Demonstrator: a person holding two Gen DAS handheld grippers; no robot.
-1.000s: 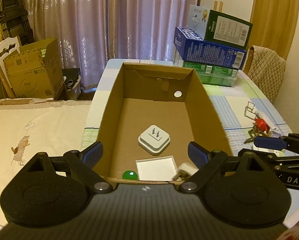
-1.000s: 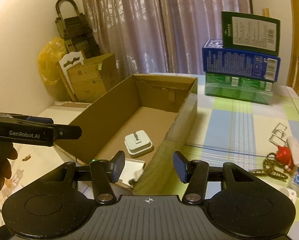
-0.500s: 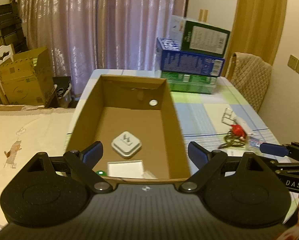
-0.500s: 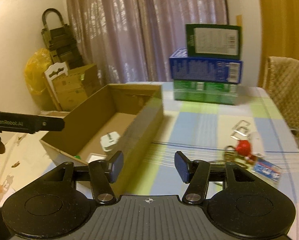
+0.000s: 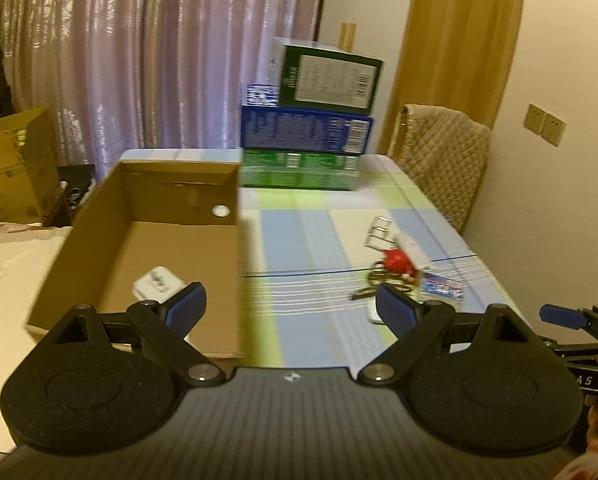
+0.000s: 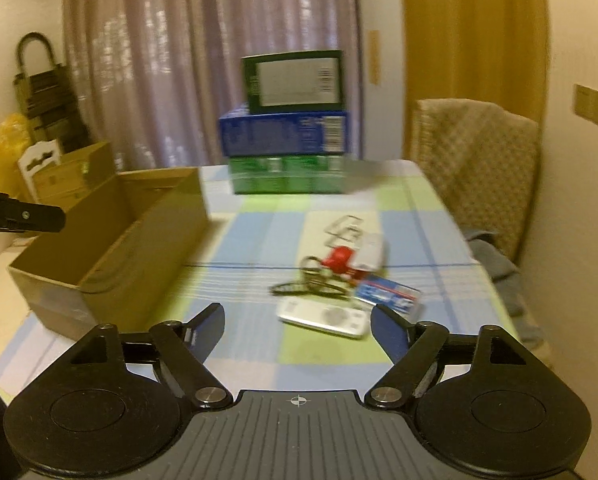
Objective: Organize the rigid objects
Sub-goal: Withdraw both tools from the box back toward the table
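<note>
Through the left wrist view, my left gripper (image 5: 293,306) hung spread and empty beside the cardboard box (image 5: 79,240). Through the right, my right gripper (image 6: 297,326) gaped over the silver remote (image 6: 325,317); I judged descending squarely across its narrow sides best.

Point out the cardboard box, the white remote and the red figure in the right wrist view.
cardboard box (image 6: 139,264): right wrist view, on its outer side wall.
white remote (image 6: 323,317): right wrist view, on the middle of its face.
red figure (image 6: 340,259): right wrist view, on its red body.
</note>
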